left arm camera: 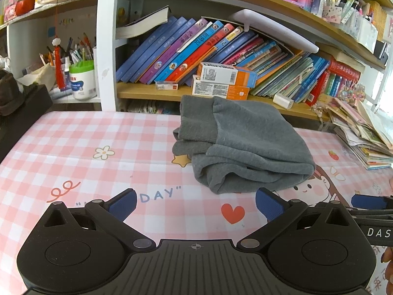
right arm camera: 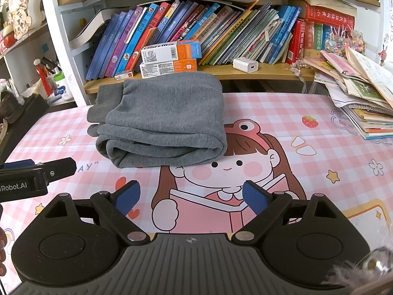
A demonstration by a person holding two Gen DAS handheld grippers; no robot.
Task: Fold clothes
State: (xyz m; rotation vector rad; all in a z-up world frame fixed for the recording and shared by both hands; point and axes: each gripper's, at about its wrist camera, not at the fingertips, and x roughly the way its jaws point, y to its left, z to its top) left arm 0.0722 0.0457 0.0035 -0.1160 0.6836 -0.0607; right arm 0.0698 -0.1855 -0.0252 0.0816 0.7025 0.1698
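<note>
Right wrist view: soft grey folded fleece garment (right arm camera: 159, 120) lies far-left on the pink checked surface (right arm camera: 282, 113). Both grippers (right arm camera: 190, 198) (left arm camera: 195, 205) spread, empty (grab its thick near fold).

Both wrist cameras look down along their fingers, close over the table, sharing the folded grey garment (left arm camera: 243, 145) and bookshelf (right arm camera: 221, 70).

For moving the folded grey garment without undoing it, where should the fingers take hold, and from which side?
Probably the thick rounded fold at the near edge of the grey garment, approached low from the camera side. There the stacked layers curl into one roll facing the open right gripper, so one pinch could catch them all. The ribbed cuffs on its left lie loose and would likely pull free.
</note>
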